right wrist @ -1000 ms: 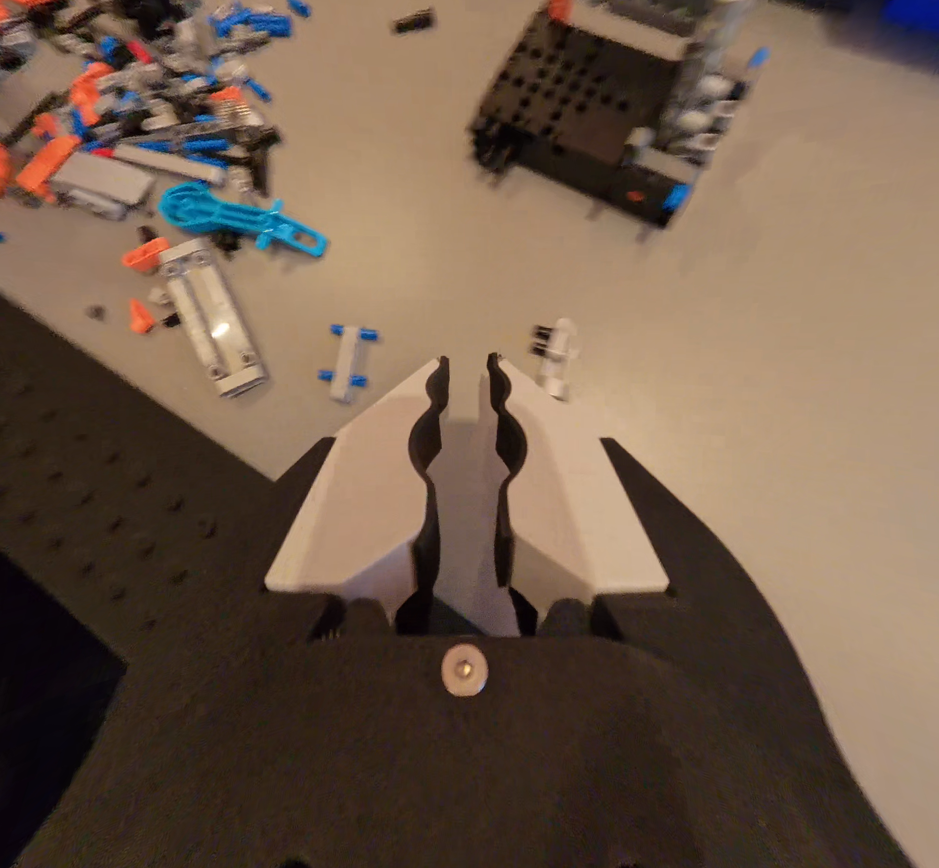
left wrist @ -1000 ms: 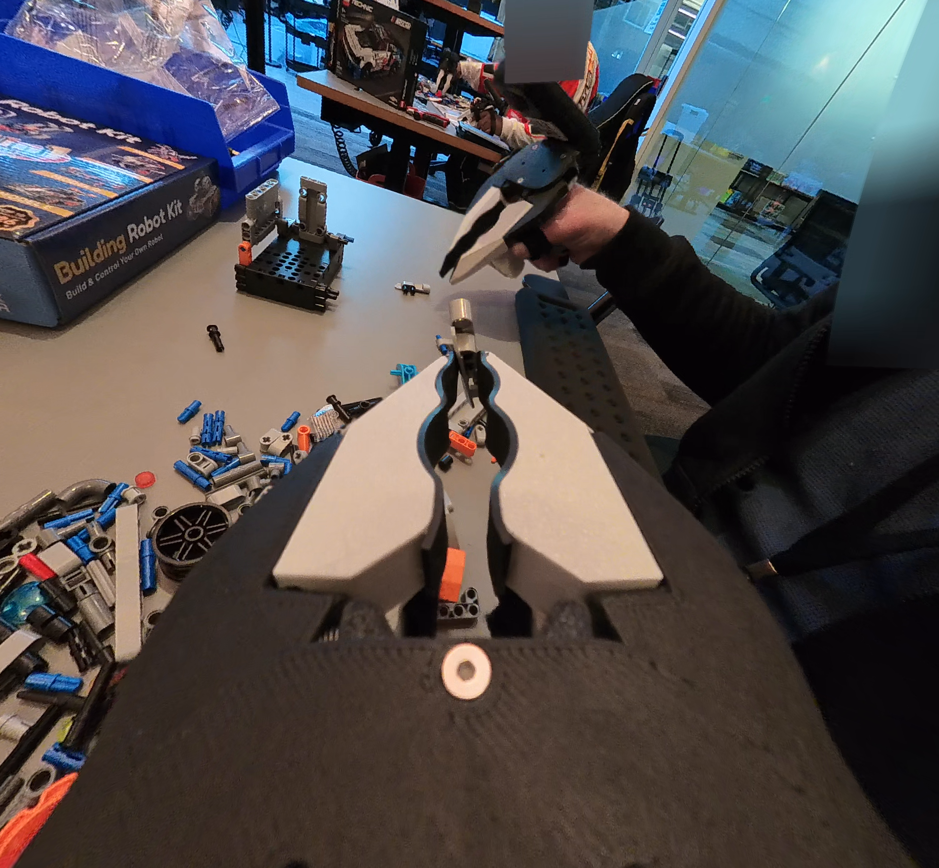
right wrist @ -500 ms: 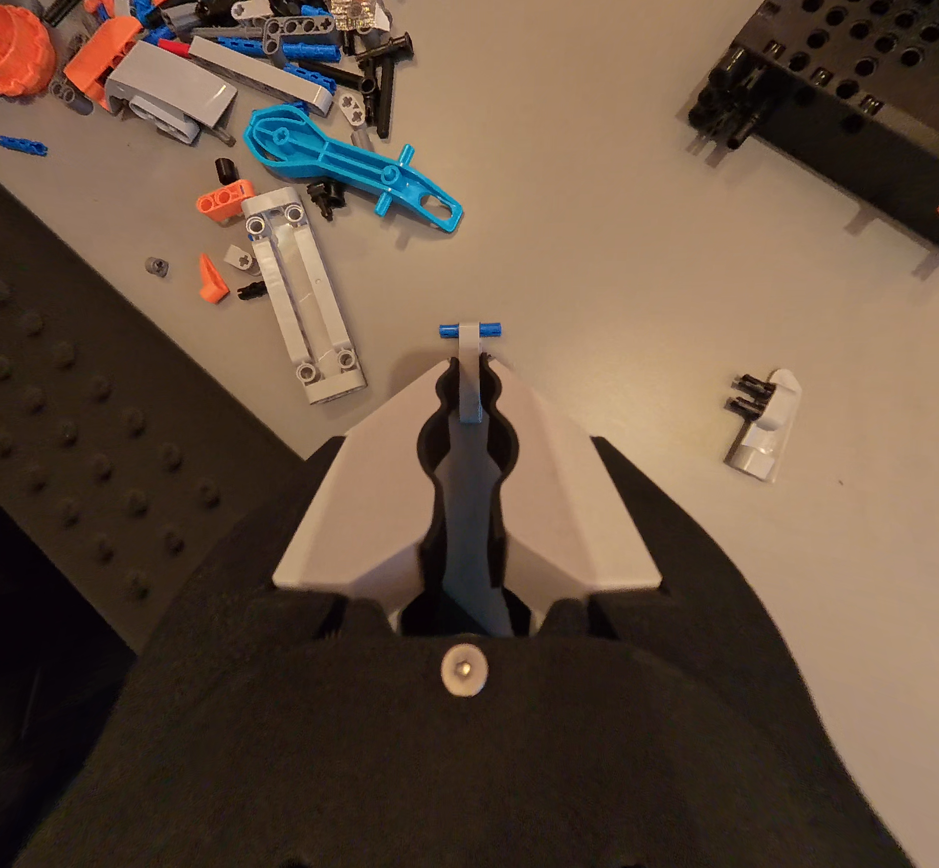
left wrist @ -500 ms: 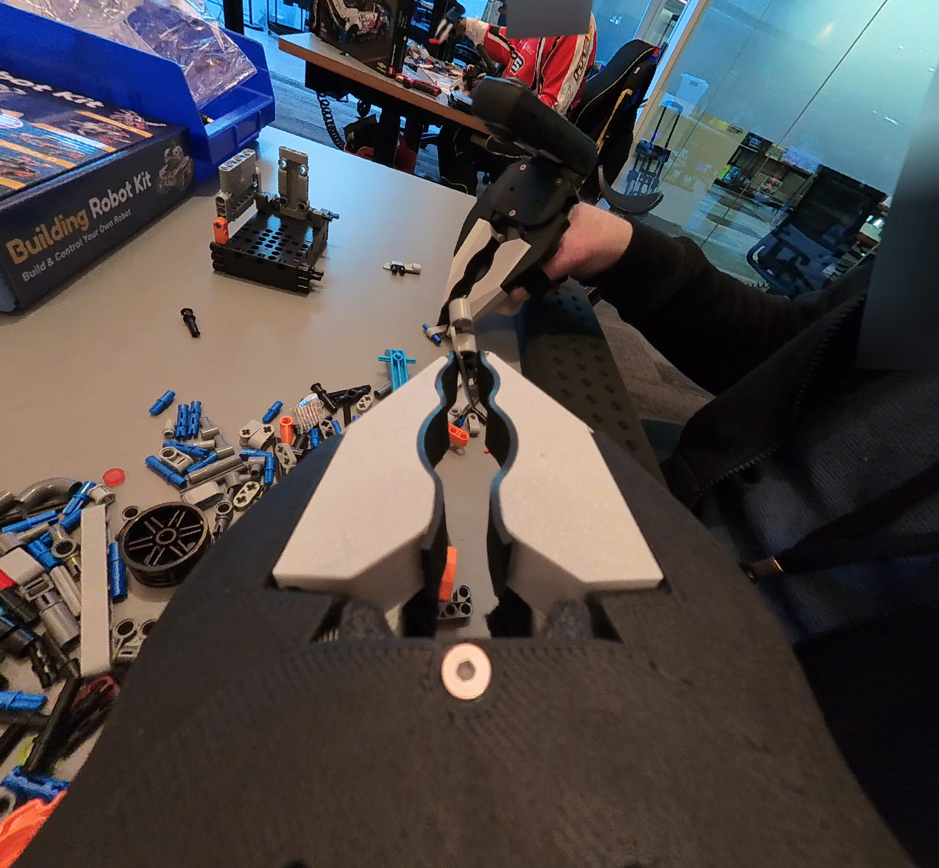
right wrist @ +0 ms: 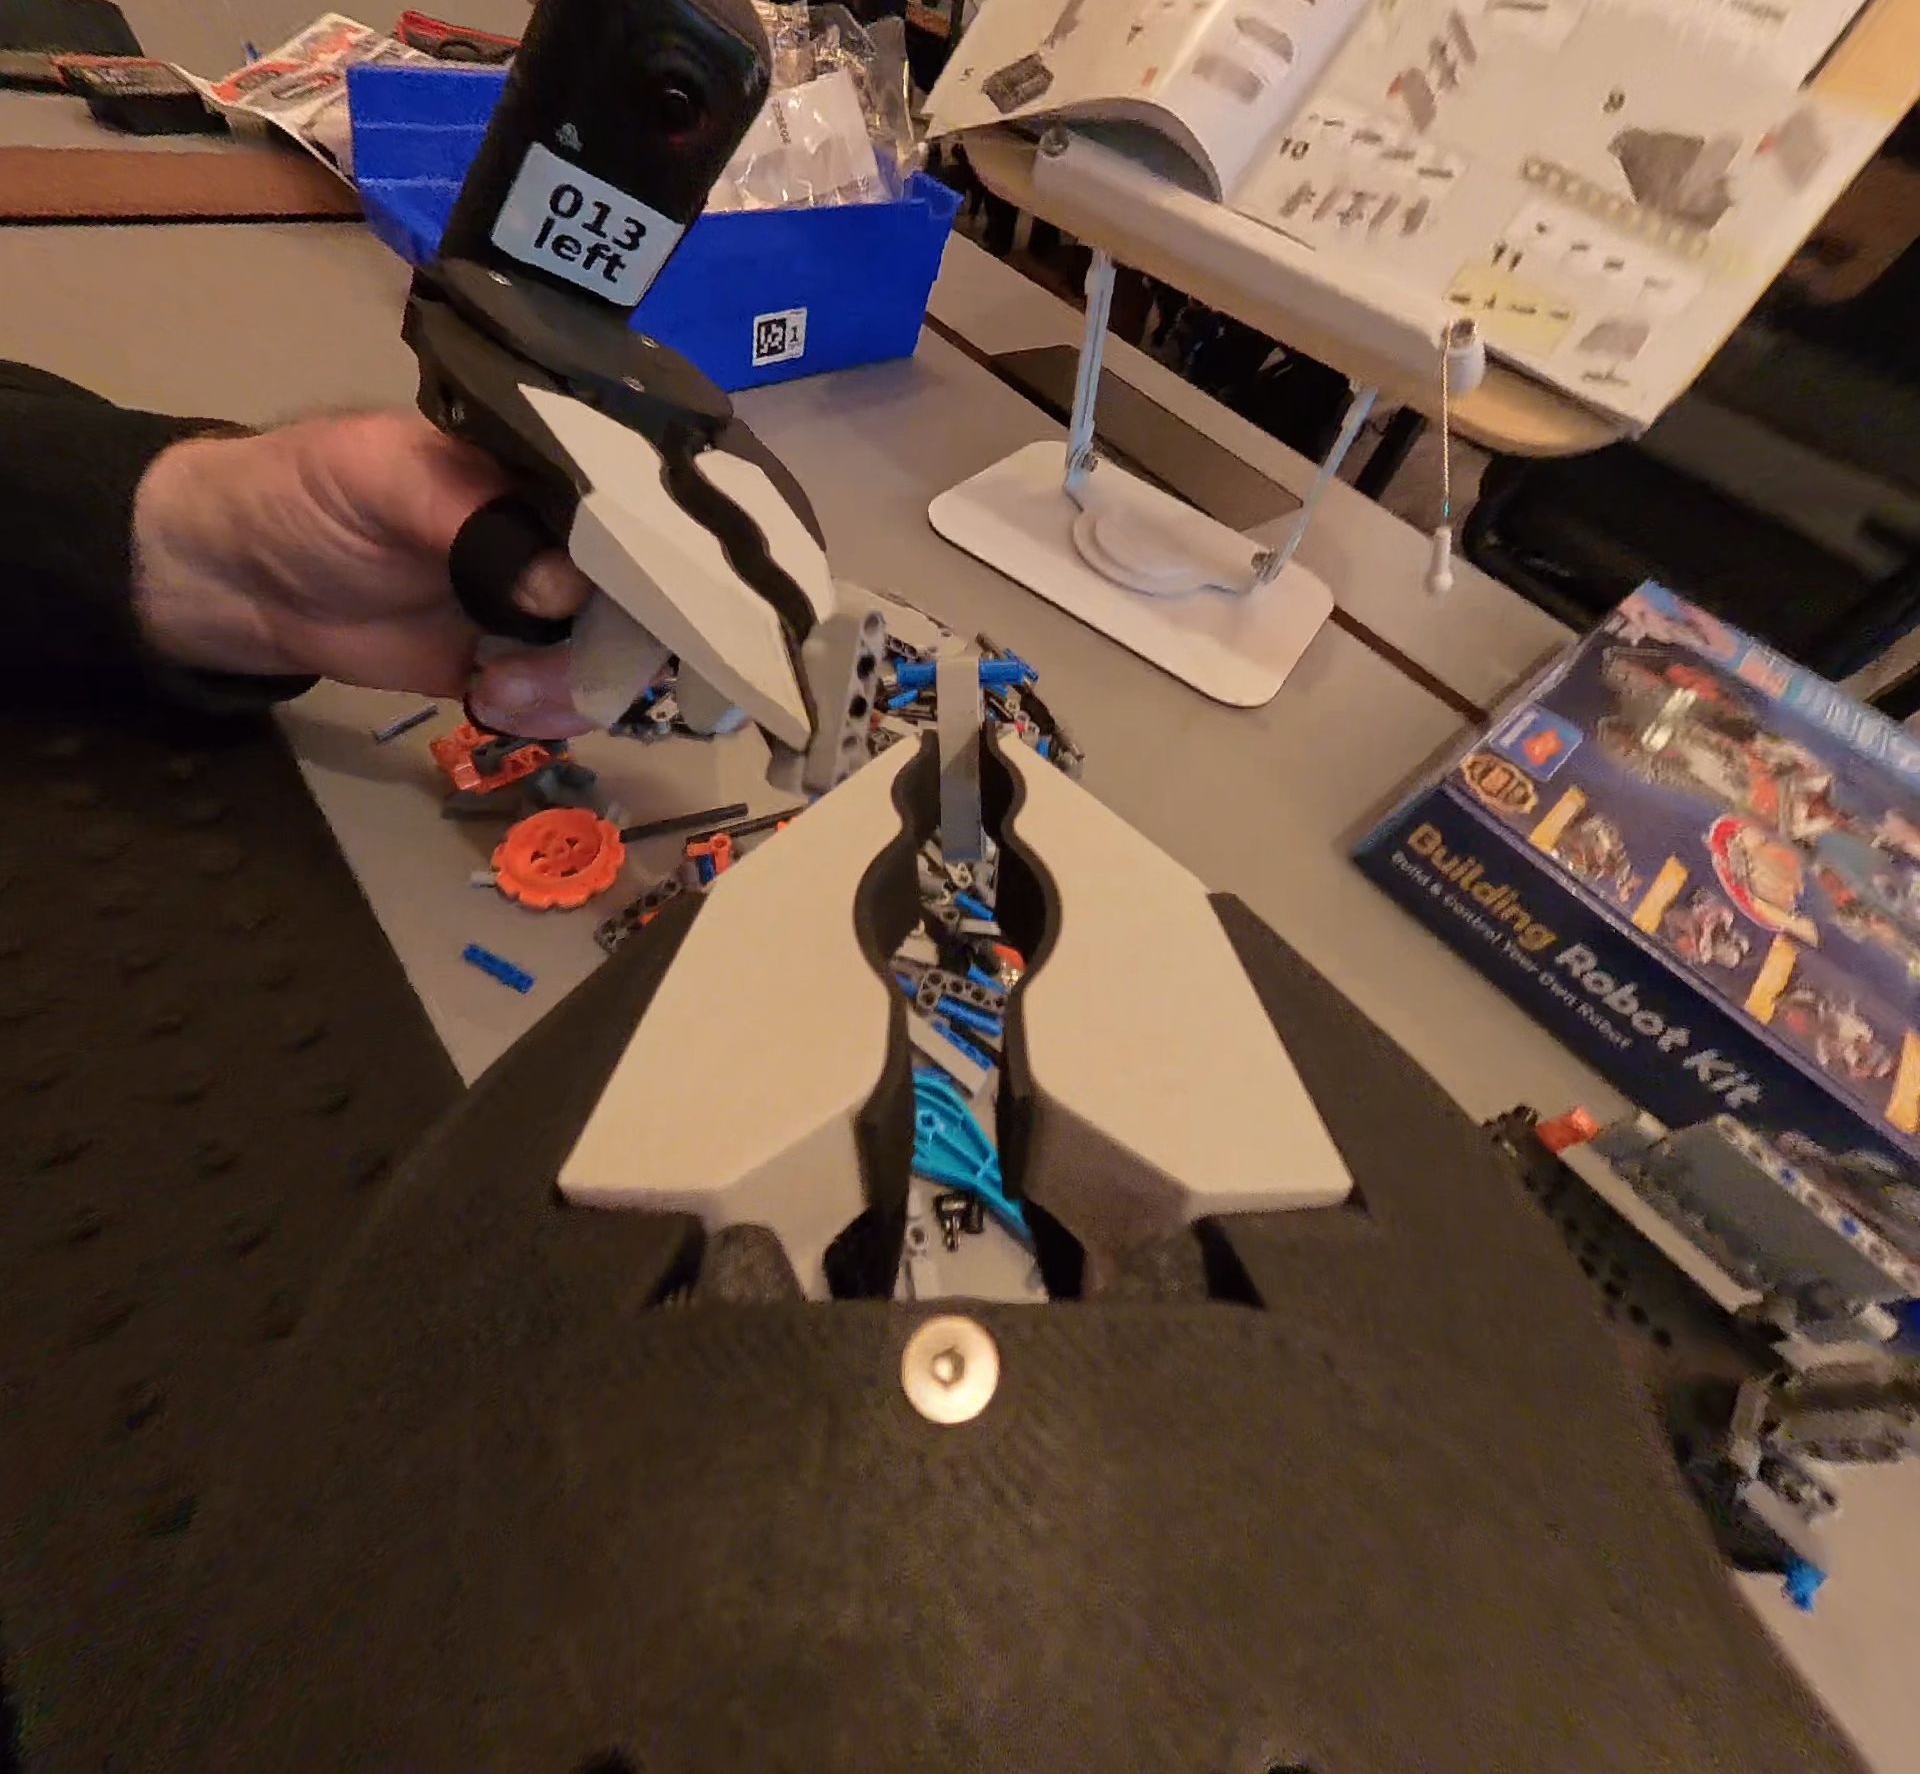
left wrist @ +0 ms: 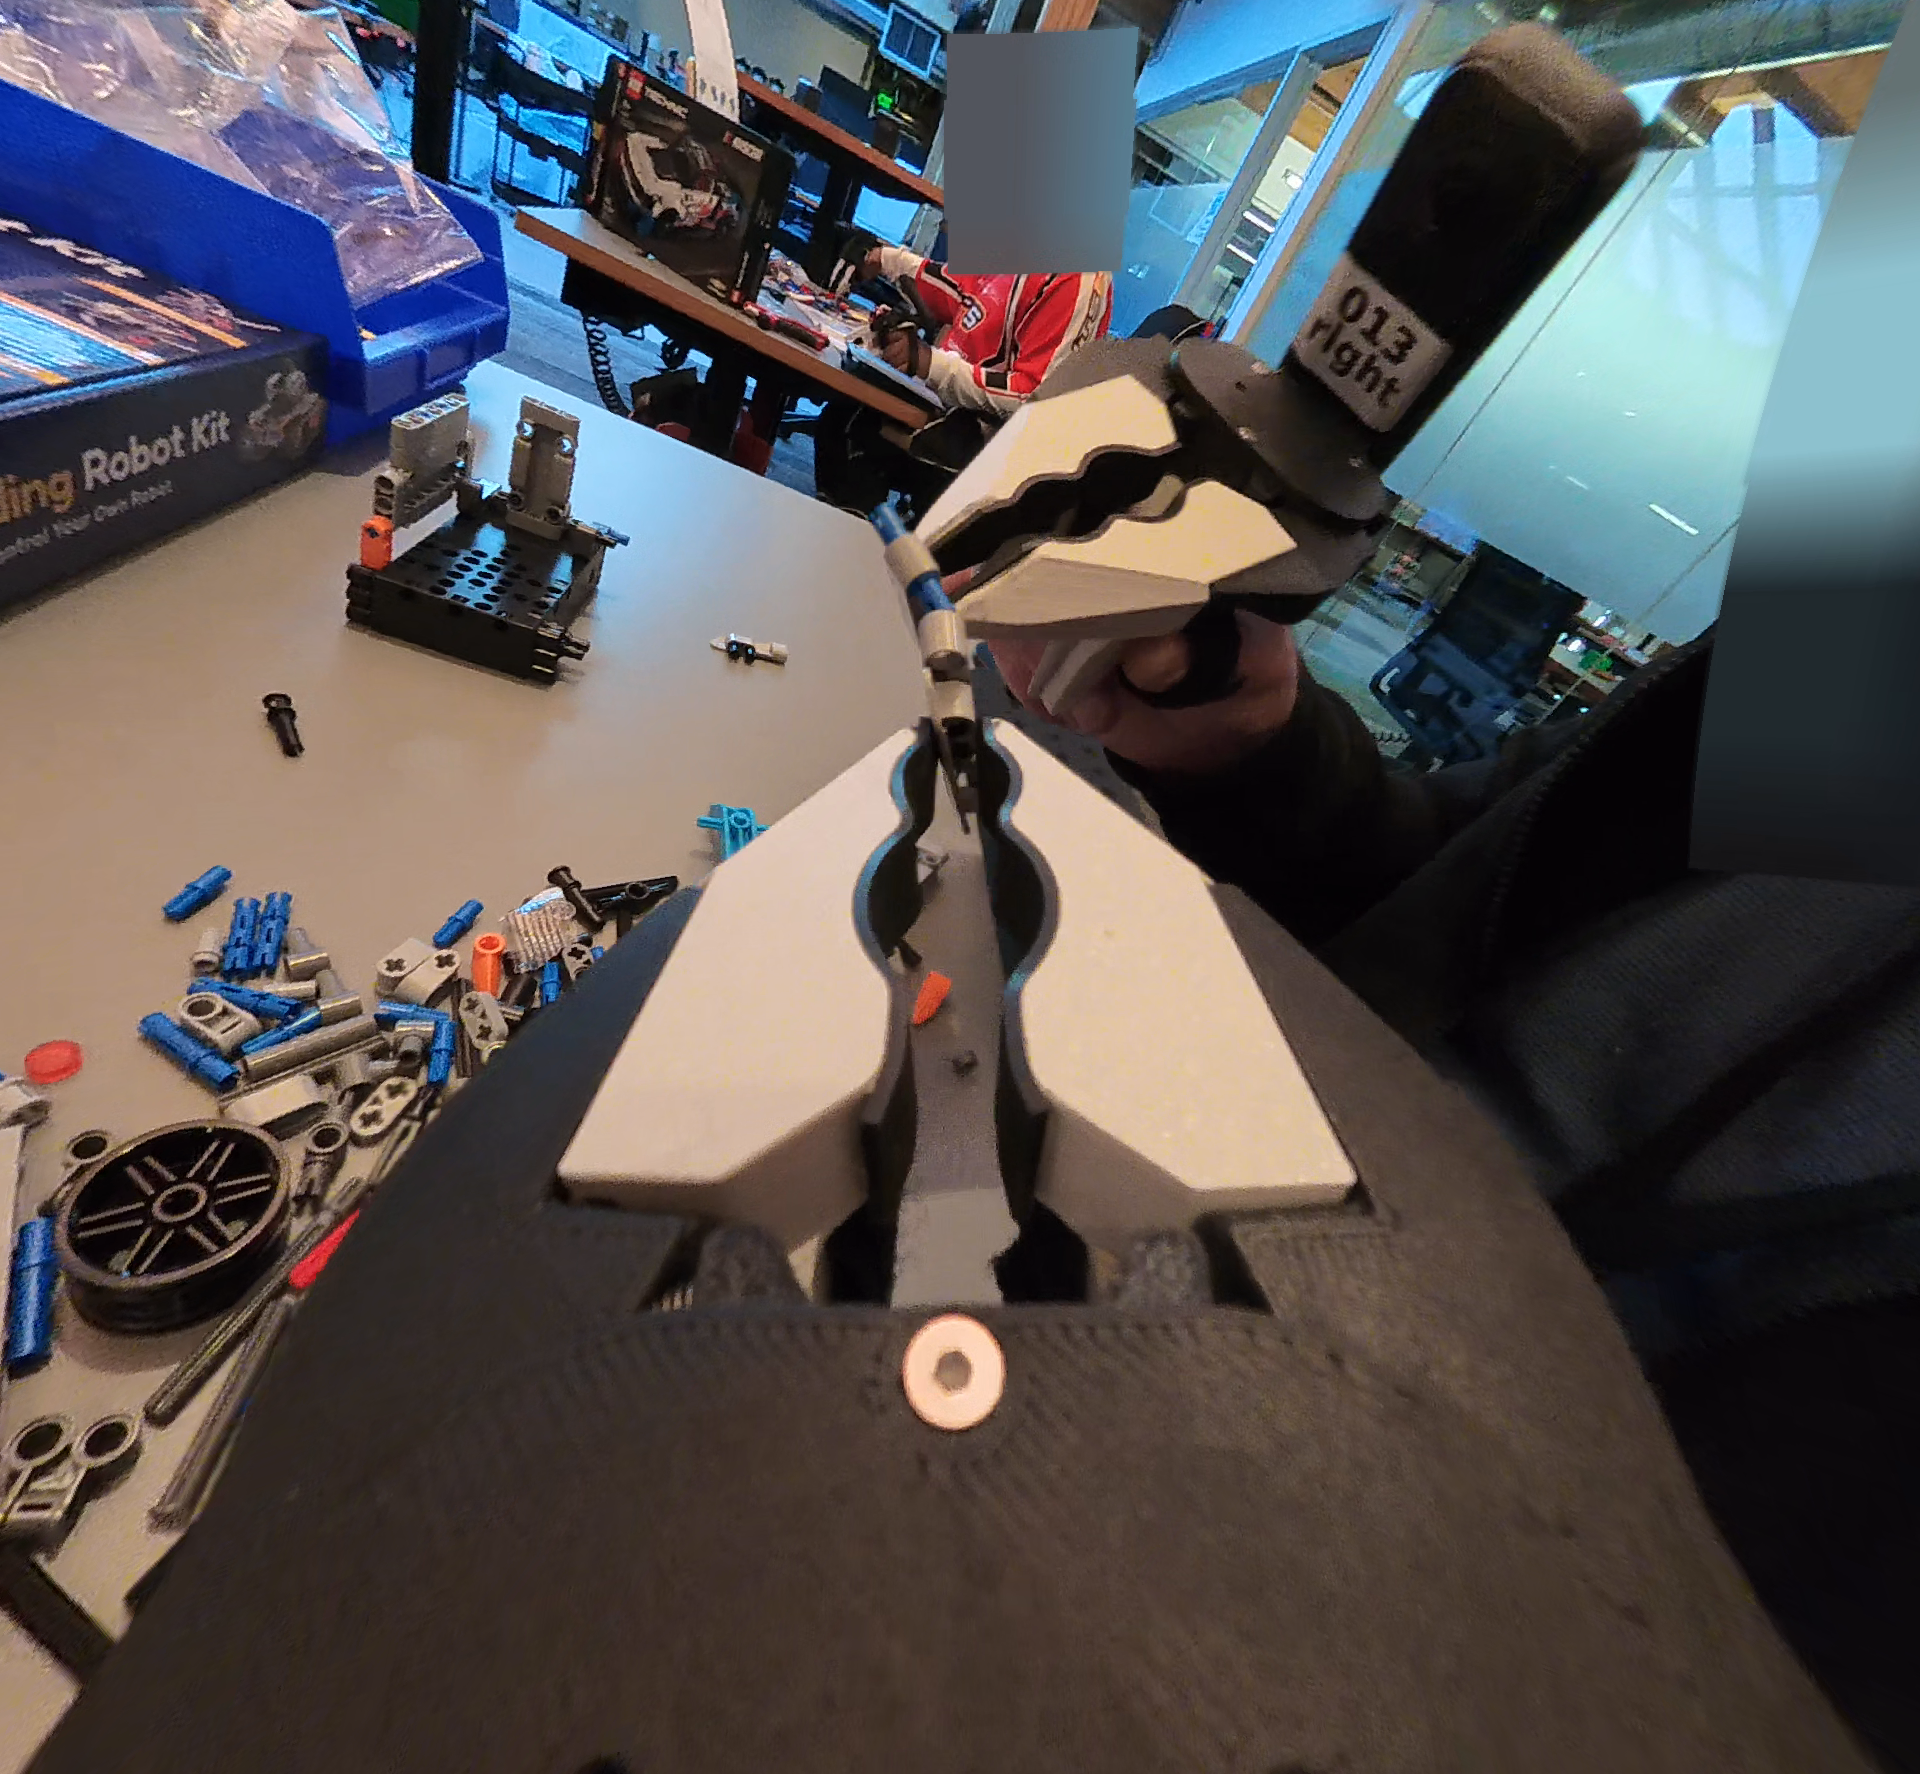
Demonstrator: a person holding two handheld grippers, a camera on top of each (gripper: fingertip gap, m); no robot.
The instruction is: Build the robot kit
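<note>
Left wrist view, read from its left edge: a blue bin (left wrist: 312, 238) with clear plastic bags and a dark blue kit box (left wrist: 135, 436) stand at the far side of the grey surface (left wrist: 208, 768), a black wheel (left wrist: 171, 1210) and a scatter of blue pins and grey connectors (left wrist: 312, 986) lie nearer, and a black perforated base assembly (left wrist: 478, 550) with grey uprights sits apart from them. At centre, the left hand-held gripper (left wrist: 951, 737) is closed narrowly on a slim grey beam (left wrist: 956, 716) at its fingertips. Just above, touching that beam's end, is a short grey piece with blue pins (left wrist: 920, 581), clamped in the tips of the right hand-held gripper (left wrist: 930, 545), which a hand (left wrist: 1174, 696) in a dark sleeve carries from the right. Right wrist view, again from the left: the other hand (right wrist: 312, 561) grips the left hand-held gripper, whose grey beam (right wrist: 847, 696) hangs just beside the pinned piece (right wrist: 961, 737) held at centre over the loose parts pile; an orange gear (right wrist: 558, 857) lies below, a book stand (right wrist: 1132, 529) with an open instruction booklet (right wrist: 1455, 62) stands behind, and the kit box sits at right.
</note>
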